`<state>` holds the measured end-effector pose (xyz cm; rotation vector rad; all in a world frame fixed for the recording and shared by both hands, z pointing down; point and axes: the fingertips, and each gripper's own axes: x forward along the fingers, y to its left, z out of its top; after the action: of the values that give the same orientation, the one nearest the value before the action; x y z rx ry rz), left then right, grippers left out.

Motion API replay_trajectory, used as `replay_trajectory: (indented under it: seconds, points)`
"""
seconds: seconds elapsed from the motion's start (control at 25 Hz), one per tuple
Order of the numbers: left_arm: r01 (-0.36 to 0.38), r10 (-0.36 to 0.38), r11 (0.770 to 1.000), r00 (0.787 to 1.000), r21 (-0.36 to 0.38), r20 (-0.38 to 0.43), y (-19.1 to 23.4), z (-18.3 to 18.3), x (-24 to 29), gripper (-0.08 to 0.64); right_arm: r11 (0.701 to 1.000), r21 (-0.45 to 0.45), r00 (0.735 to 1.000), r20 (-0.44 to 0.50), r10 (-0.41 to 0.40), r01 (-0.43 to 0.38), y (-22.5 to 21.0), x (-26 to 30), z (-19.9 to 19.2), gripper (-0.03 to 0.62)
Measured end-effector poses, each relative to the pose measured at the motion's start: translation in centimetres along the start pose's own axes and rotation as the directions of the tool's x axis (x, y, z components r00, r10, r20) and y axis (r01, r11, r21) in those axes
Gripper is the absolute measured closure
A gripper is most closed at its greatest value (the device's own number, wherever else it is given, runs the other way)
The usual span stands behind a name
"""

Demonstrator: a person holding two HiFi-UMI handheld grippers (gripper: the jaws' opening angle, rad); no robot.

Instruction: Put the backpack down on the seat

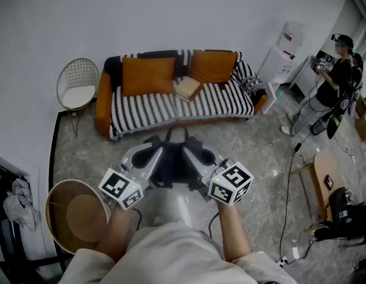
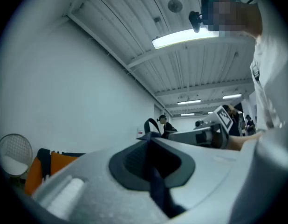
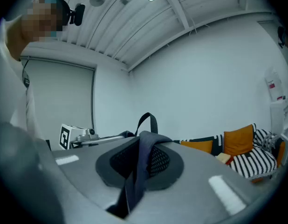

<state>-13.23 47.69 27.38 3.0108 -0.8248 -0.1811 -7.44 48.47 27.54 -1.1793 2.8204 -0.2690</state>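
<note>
**Backpack point(image 1: 176, 158) hanging from two straps, sofa point(image 1: 171, 108) ahead**

Head view: the dark backpack hangs in the air between the left gripper point(image 1: 148, 155) and the right gripper point(image 1: 199, 155). It is over the marble floor point(image 1: 260, 158), near the sofa's front edge but not yet above the seat. Orange cushions point(image 1: 148, 74) lean on the backrest. A small tan item point(image 1: 187, 87) lies on the striped seat, and the stretch to its left looks free.

Left gripper view: the fingers point(image 2: 88, 190) are pressed together on a dark strap point(image 2: 157, 183) that runs down between the pads.

Right gripper view: the fingers point(image 3: 204, 181) pinch the other strap point(image 3: 137, 169). The bag's carry loop point(image 3: 147, 119) stands just beyond them.

The step in hand is probably the carry to the sofa. To do it well:
- Hold both pinches firm and level.
- Bring the bag over the free striped part, clear of the tan item.
- Lower it until its base rests and the straps slacken.
- Only then let go, with both sides together, so it does not tip forward off the edge.
</note>
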Motion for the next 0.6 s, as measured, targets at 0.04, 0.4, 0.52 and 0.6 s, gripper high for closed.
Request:
replay_trajectory:
  seconds: [0.04, 0.4, 0.52, 0.6]
  points:
    - [0.0, 0.0, 1.0, 1.0, -0.001, -0.002, 0.0, 0.0, 0.0, 0.555, 1.0, 0.001, 1.0, -0.001, -0.002, 0.002, 0.0, 0.0, 0.1, 0.571]
    - [-0.003, 0.003, 1.0, 1.0, -0.001, -0.014, -1.2, -0.1, 0.9, 0.555, 0.999, 0.016, 1.0, -0.001, -0.03, 0.03, -1.0, -1.0, 0.1, 0.568]
    - [-0.009, 0.009, 1.0, 1.0, -0.006, -0.018, -1.9, -0.4, 1.6, 0.555, 0.999, 0.008, 0.999, -0.019, -0.033, 0.033, -1.6, -1.7, -0.3, 0.568]
    - [-0.024, 0.024, 1.0, 1.0, -0.016, -0.017, -2.3, -0.6, 2.0, 0.554, 1.0, -0.004, 0.999, -0.033, -0.012, 0.012, -1.8, -2.3, -0.5, 0.568]
